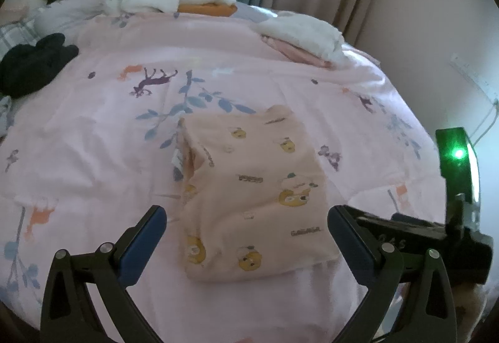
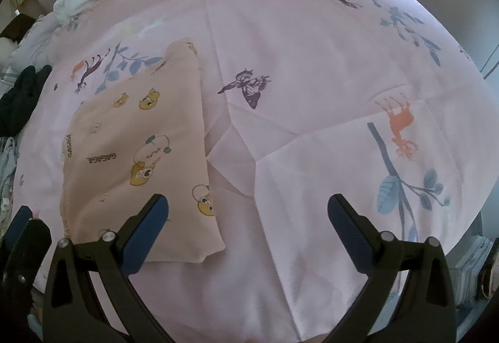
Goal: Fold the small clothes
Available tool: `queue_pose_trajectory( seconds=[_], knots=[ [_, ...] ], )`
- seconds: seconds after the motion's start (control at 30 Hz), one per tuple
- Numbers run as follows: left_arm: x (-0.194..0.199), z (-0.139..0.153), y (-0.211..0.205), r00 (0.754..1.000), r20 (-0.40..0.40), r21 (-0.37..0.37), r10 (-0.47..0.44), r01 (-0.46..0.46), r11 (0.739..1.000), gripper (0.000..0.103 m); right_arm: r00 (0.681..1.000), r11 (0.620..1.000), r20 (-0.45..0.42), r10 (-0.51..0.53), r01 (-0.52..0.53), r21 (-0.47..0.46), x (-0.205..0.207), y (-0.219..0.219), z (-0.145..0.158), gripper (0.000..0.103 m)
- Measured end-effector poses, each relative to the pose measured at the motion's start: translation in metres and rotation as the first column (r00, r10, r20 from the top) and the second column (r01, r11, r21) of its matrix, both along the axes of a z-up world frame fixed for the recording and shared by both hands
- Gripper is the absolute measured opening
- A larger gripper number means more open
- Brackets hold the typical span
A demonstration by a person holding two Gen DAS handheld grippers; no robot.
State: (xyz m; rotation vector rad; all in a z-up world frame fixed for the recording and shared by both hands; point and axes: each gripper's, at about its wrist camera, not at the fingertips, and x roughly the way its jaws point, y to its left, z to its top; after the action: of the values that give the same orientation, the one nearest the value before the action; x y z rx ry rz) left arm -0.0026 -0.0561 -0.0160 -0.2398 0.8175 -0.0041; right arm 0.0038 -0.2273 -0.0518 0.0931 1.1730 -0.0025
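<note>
Both my left gripper and right gripper hang wide and empty over the peach shirt, which looks folded flat on the bedsheet, so probably finished.

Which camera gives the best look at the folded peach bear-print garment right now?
The left wrist view: the peach bear-print garment lies centred between the open fingers, all edges visible. The right wrist view shows it off to the left, its near edge partly hidden behind a finger.
</note>
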Motion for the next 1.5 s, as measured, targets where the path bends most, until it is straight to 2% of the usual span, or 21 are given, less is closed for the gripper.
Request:
queue_pose_trajectory(
  seconds=[0.37,0.77,1.5],
  knots=[
    [0.001,-0.003,-0.001,1.0,-0.012,0.019,0.018,-0.018,1.0,0.102,0.999,0.999,-0.002,-0.05,0.05,0.018,0.0,-0.009,0.0,0.103],
    [-0.001,-0.005,-0.007,1.0,-0.024,0.042,0.013,-0.012,0.999,0.102,0.998,0.998,-0.012,-0.057,0.057,0.004,0.002,-0.011,-0.004,0.103],
    [0.002,-0.007,-0.008,0.999,-0.041,0.042,0.003,-0.002,0.999,0.102,0.999,0.999,-0.028,-0.036,0.036,-0.029,0.005,-0.005,-0.01,0.103]
  ],
)
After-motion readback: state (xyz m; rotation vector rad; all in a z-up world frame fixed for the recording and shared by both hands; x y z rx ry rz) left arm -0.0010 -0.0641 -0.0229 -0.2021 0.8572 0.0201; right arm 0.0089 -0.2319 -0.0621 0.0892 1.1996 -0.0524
